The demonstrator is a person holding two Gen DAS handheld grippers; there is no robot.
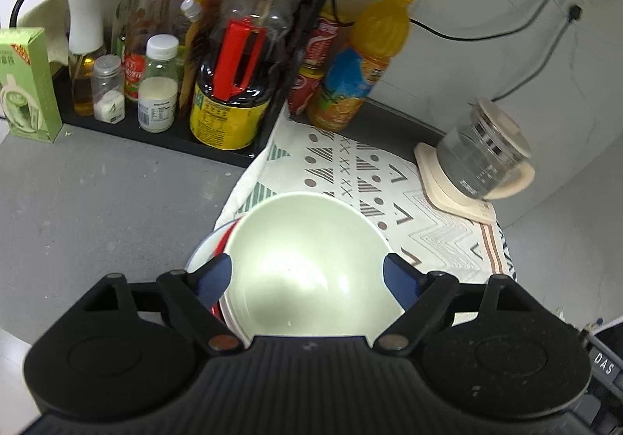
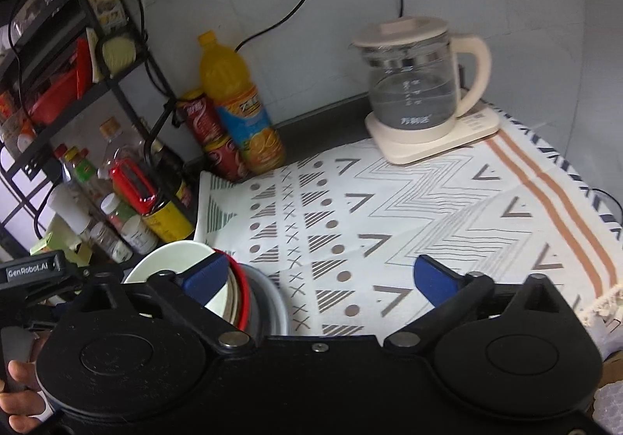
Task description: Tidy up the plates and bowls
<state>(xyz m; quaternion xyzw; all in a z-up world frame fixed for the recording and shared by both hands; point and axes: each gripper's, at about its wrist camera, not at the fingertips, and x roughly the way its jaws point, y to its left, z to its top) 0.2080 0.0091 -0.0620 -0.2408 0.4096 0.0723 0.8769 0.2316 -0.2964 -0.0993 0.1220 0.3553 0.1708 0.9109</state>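
Our left tongs (image 1: 307, 275) stand spread wide, one blue pad on each side of the pale green bowl (image 1: 311, 263) with clear air between pad and rim, so nothing is pinched. That bowl sits on top of a nested stack (image 2: 249, 299), with a red rim and a grey-blue one showing beneath it, filling the lower centre of the left wrist view, directly under and ahead of these tongs.

Our right tongs (image 2: 327, 279) are spread just as wide and hold nothing; between them lies only the patterned cloth (image 2: 409, 209). In the right wrist view the stack sits at lower left, behind the left pad, so it lies off to the left of these tongs. The left tongs are plainly the nearer pair. The bowls are round, so no long axis governs the approach.

The stack rests where the cloth meets the bare grey counter (image 1: 97, 201). Farther back stand a condiment rack (image 1: 163, 131), an orange juice bottle (image 1: 366, 57) and a glass kettle (image 2: 416, 85) against a pale wall.
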